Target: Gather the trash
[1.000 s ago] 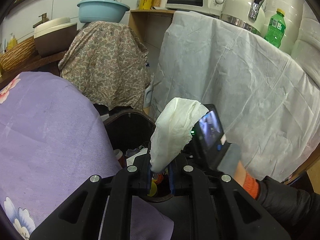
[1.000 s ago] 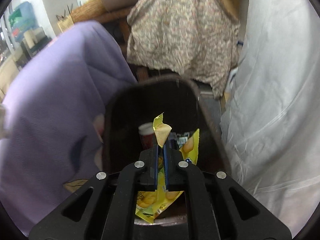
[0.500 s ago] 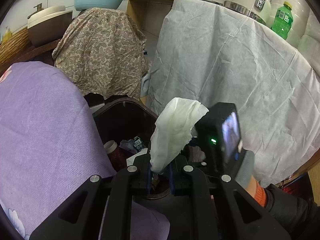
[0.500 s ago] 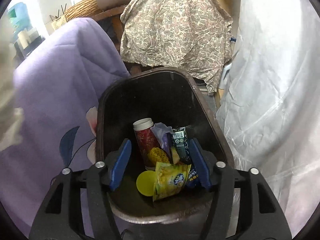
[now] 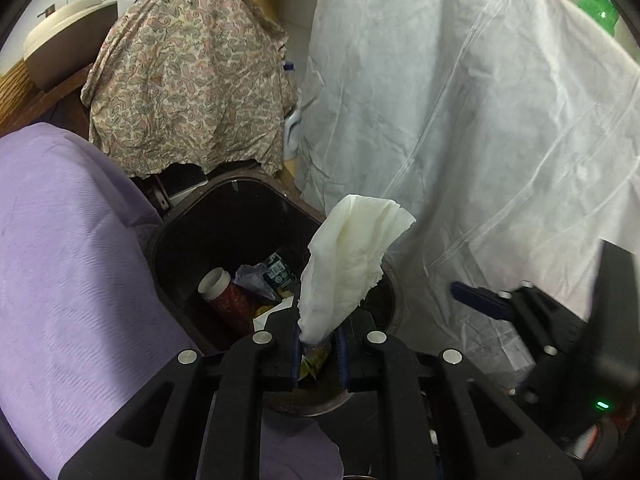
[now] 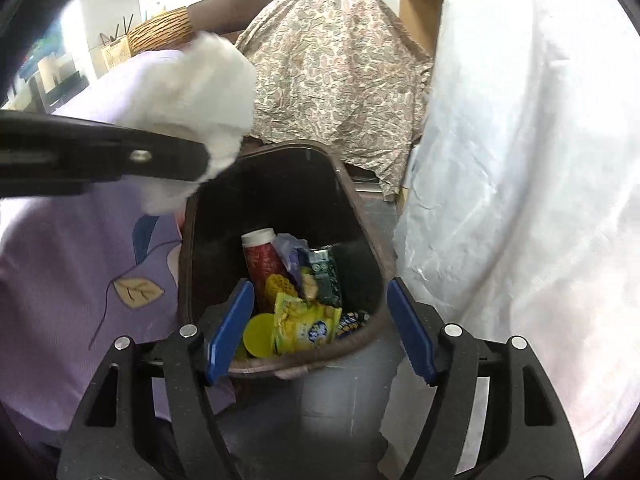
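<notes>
Dropped crinkly yellow wrapper [image 6: 306, 326] in bin [image 6: 362, 204], left hand-held gripper [image 5: 318, 346] pinching crumpled tissue [image 5: 350, 262]

The tissue [image 5: 352, 264] hides the bin's [image 5: 180, 224] right rim — the green bottle [image 5: 598, 4] is cut off.

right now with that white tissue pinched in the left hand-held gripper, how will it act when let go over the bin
The white tissue looks soft and crumpled, so it will probably stay limp rather than spring open. It seems very light, so it may flutter and drift instead of dropping straight. The left hand-held gripper pinches only its bottom corner above the brown bin, so it might cling briefly to a pad.
</notes>
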`<act>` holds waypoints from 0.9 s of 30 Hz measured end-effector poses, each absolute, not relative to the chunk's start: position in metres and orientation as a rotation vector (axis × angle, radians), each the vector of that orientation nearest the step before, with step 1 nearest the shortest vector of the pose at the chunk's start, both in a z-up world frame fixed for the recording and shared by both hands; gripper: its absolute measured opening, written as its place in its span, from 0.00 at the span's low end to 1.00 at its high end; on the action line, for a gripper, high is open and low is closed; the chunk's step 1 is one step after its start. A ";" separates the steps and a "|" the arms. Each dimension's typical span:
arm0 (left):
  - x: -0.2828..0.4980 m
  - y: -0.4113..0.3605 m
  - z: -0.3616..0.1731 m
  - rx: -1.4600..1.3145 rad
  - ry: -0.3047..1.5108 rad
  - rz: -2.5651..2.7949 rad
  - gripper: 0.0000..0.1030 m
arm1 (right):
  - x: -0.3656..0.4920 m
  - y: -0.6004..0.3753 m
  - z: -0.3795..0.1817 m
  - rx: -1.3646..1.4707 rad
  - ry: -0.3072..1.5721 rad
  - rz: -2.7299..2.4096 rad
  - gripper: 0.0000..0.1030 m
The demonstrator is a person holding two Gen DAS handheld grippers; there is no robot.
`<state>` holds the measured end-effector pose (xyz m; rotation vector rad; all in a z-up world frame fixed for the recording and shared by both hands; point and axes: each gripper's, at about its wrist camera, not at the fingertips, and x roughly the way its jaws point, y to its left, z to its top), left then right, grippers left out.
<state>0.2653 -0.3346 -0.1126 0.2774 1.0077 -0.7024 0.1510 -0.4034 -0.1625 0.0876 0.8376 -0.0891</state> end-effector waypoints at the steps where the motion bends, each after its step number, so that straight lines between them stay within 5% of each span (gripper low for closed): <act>1: 0.265 -0.336 -0.115 0.280 1.015 -0.706 0.24 | 0.147 -0.405 -0.162 0.091 0.835 -0.093 0.68; 6: 0.260 -0.342 -0.115 0.313 0.980 -0.685 0.61 | 0.132 -0.413 -0.156 0.127 0.824 -0.099 0.70; 10: 0.257 -0.338 -0.107 0.291 0.949 -0.672 0.80 | 0.126 -0.411 -0.155 0.135 0.822 -0.104 0.70; 21: 0.222 -0.287 -0.064 0.172 0.796 -0.666 0.94 | 0.116 -0.403 -0.149 0.124 0.805 -0.133 0.80; 27: 0.193 -0.238 -0.044 0.119 0.716 -0.638 0.94 | 0.109 -0.391 -0.138 0.114 0.789 -0.153 0.82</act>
